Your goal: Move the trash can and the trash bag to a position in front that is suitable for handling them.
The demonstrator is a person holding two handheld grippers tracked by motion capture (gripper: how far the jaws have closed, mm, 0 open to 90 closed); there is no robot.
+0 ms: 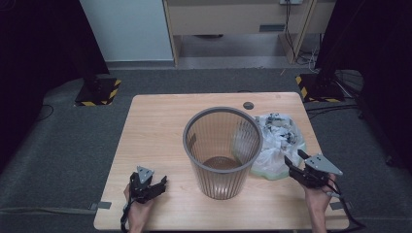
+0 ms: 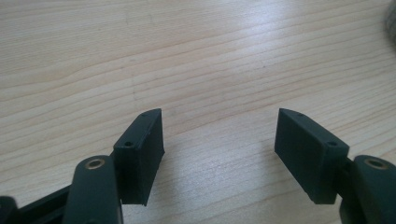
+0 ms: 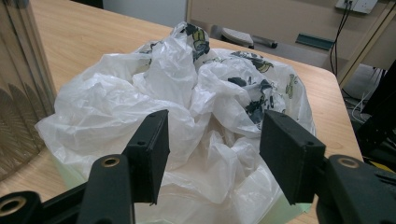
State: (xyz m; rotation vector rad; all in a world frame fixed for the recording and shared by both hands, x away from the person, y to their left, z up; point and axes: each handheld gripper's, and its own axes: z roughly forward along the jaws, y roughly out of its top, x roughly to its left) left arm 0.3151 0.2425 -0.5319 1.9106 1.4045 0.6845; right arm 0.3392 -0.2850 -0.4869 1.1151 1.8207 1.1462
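Observation:
A grey ribbed wastebasket [image 1: 222, 145] stands upright in the middle of the wooden table [image 1: 155, 121]. To its right lies a crumpled white plastic bag [image 1: 275, 141] with dark printed patches, also seen close up as the bag [image 3: 187, 107]. My right gripper [image 1: 295, 162] hovers at the bag's near right side, its jaws open with nothing pressed between them; in the right gripper view the gripper [image 3: 212, 144] points at the bag. My left gripper [image 1: 163, 183] rests low over bare wood at the front left, open and holding nothing [image 2: 219, 140].
The basket's wall [image 3: 18, 93] stands close to the bag's left. A round cable hole [image 1: 248, 105] sits near the table's far edge. Grey carpet surrounds the table, with stand bases marked in yellow and black [image 1: 99, 92] beyond the far corners.

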